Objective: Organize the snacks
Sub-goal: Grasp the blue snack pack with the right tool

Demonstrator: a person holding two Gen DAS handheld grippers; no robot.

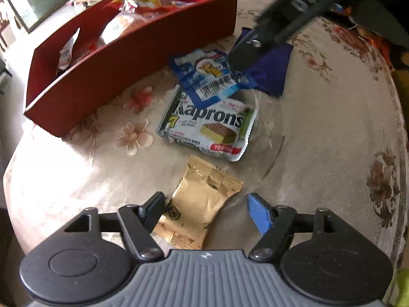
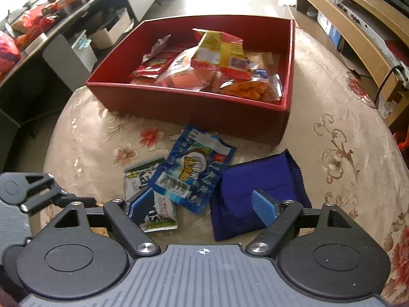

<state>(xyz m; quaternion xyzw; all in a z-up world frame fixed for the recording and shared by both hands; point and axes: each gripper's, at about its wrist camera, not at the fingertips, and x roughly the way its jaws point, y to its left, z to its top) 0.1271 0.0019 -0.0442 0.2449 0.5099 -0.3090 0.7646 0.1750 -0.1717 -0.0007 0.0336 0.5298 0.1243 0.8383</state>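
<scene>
A red box (image 1: 107, 76) (image 2: 204, 107) holds several snack packs. On the table lie a gold packet (image 1: 202, 204), a white-green Kaprons wafer pack (image 1: 212, 125) (image 2: 150, 204), a light-blue packet (image 1: 209, 76) (image 2: 191, 171) and a dark-blue packet (image 1: 271, 71) (image 2: 258, 194). My left gripper (image 1: 208, 209) is open, its fingers either side of the gold packet's near end. My right gripper (image 2: 203, 204) is open, low over the blue packets; it shows in the left wrist view (image 1: 255, 48) above them.
The round table has a beige floral cloth (image 1: 332, 117) (image 2: 340, 153). Its edge curves at the right and near side. Shelving (image 2: 358, 25) and desks (image 2: 51, 38) stand beyond the table.
</scene>
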